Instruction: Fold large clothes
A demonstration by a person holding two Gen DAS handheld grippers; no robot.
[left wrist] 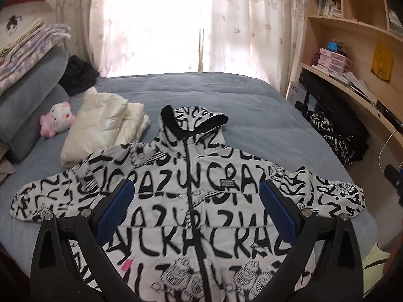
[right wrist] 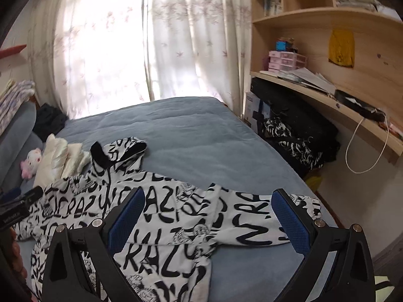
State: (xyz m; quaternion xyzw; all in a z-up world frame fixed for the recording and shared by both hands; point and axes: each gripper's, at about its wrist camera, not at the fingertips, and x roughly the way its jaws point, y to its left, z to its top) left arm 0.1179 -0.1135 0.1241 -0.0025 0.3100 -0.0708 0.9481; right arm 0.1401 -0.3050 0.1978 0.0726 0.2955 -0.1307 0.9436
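Observation:
A white hooded jacket printed with black letters lies flat and face up on the blue bed, sleeves spread to both sides, hood pointing toward the window. My left gripper hovers open above its chest, nothing between the blue pads. In the right wrist view the same jacket spreads across the near part of the bed. My right gripper is open over the jacket's right sleeve, holding nothing. The left gripper's body shows at the left edge of that view.
A folded cream jacket and a pink plush toy lie at the left by grey pillows. Dark clothes sit near the curtain. A wooden desk and shelves line the right wall, with a black-and-white garment beside the bed.

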